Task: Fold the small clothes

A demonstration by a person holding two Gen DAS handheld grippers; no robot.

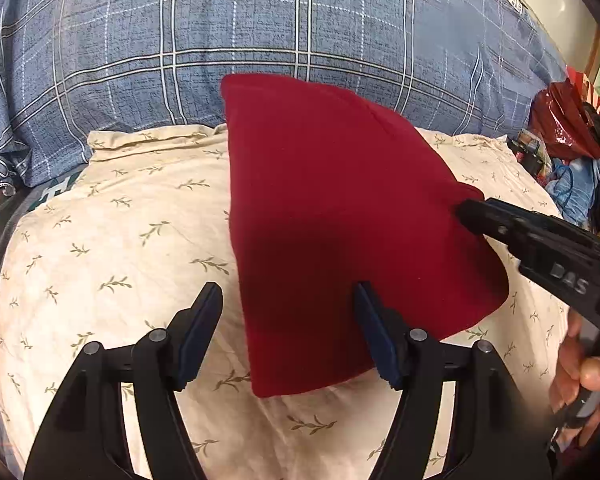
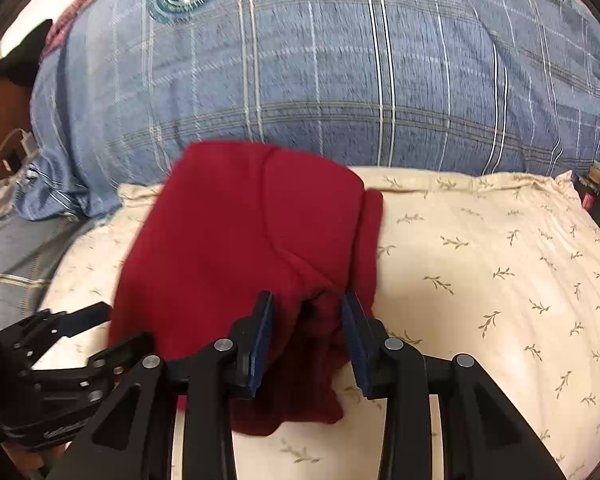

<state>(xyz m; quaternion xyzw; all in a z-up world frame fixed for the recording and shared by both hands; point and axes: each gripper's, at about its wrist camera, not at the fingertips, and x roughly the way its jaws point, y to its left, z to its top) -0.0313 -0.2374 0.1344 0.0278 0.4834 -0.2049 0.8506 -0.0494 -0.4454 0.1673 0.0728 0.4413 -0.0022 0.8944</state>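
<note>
Left gripper [image 1: 288, 292]: it is hovering with jaws standing wide and gripping nothing; one finger is over the cream pillow [image 1: 112, 248], the other over the cloth's near part, and contact cannot be told.
Cloth [image 1: 340, 208]: the red garment is lying folded across the pillow, its far end reaching onto the plaid bedding [image 1: 180, 40], its right corner rising toward the right gripper.
Right gripper [image 2: 308, 300]: its jaws are standing partly apart with a bunched fold of the cloth [image 2: 240, 240] sitting between them; in the right wrist view the pads are not clearly pressing, so the hold is looking loose at best.
Hand [image 1: 580, 372]: it is working the right gripper's handle at the frame's edge.
Risk, slip: the bunched fold is likely to be dropping out if the lift starts before the jaws are closing fully.
Risk, drag: with the left gripper pinning nothing, a pull from the right may be sliding the whole cloth and undoing the fold.
</note>
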